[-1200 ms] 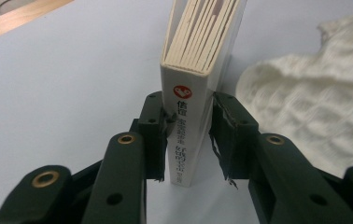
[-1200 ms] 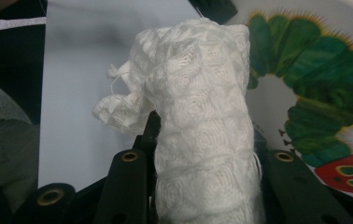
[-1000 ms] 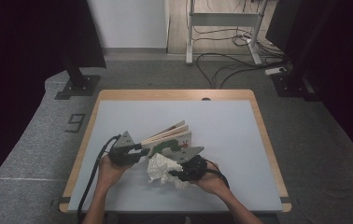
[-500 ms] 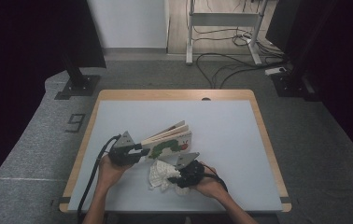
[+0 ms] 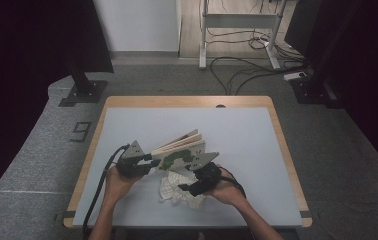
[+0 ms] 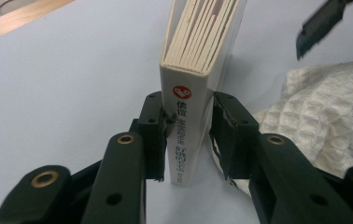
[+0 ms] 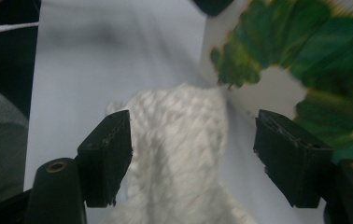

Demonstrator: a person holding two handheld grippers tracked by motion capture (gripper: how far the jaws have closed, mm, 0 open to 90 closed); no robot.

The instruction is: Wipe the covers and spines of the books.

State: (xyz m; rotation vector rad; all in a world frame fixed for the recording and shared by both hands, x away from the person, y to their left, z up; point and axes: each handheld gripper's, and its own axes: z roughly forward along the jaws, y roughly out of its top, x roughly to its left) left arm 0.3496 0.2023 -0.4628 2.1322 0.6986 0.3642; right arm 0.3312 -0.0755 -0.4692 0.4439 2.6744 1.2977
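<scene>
Board book (image 6: 189, 116) clenched by its spine in my left jaws (image 6: 187, 140).
Right jaws (image 7: 191, 154) just opened, waffle cloth (image 7: 179, 154) released between them; book may tip, cloth may snag.

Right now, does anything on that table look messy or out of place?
Yes: a white cloth lies crumpled beside the book, which stands tilted on the table, clamped at its spine by the left tool.

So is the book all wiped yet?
Can't tell if it's clean. The left gripper grips the book upright by its spine. The right gripper has just been opening, its jaws apart over the cloth. The cloth lies crumpled beside the book.
</scene>
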